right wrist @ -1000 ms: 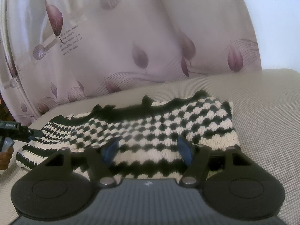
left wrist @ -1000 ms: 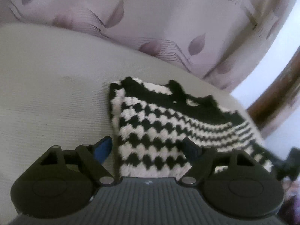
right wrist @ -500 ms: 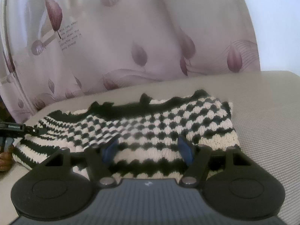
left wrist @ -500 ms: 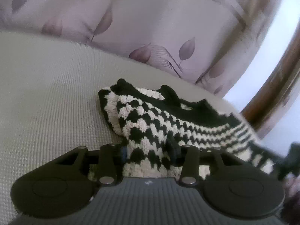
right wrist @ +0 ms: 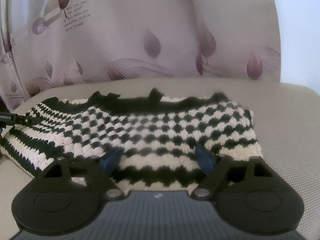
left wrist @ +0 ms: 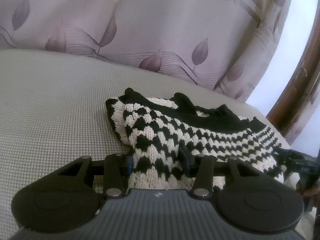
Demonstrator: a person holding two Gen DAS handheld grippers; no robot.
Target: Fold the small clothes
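Note:
A small black-and-cream knitted garment (left wrist: 200,132) lies on a beige textured surface (left wrist: 50,110). My left gripper (left wrist: 158,160) is shut on the garment's near left corner, the knit bunched between its fingers. In the right wrist view the garment (right wrist: 160,124) spreads across the surface. My right gripper (right wrist: 160,158) is open, its blue-padded fingers (right wrist: 204,158) resting over the garment's near edge. The left gripper's tip (right wrist: 12,119) shows at the garment's far left end.
A pale mauve curtain with leaf print (left wrist: 160,30) hangs close behind the surface. A brown wooden frame (left wrist: 296,92) stands at the right of the left view. The beige surface (right wrist: 290,130) extends to the right of the garment.
My left gripper closed on the garment's corner, pinching the knit. The right gripper stayed open and moved slightly closer over the near edge.

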